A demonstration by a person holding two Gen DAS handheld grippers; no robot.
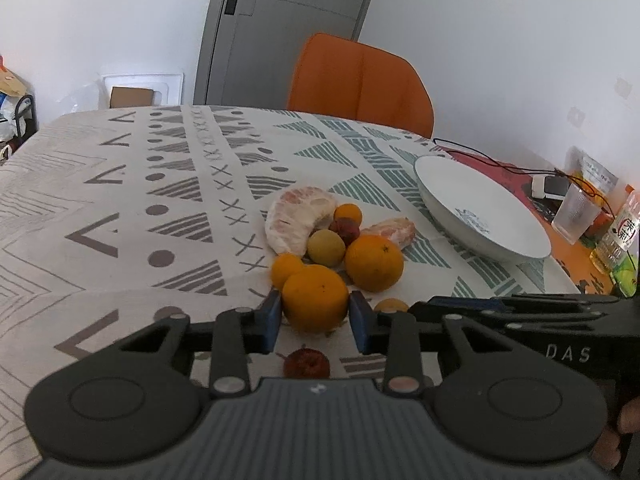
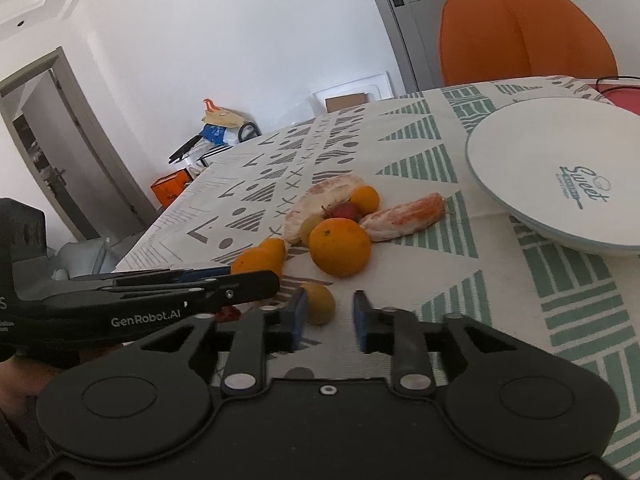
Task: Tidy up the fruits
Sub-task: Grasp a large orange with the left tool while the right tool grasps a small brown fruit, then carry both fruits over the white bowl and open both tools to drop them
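The left gripper [image 1: 316,316] has its blue-padded jaws pressed against both sides of a round orange [image 1: 315,298] at the near edge of a fruit cluster on the patterned white tablecloth [image 1: 120,184]. The right gripper [image 2: 329,316] stands with jaws apart and empty, a small yellow-brown fruit [image 2: 319,303] lying just beside its left pad. Beyond sit a second large orange [image 2: 339,246], a peeled pomelo chunk [image 1: 298,218] and a pink-orange pomelo segment [image 2: 404,218], with a white shallow bowl printed "Sweet" [image 2: 532,152] well apart to the right.
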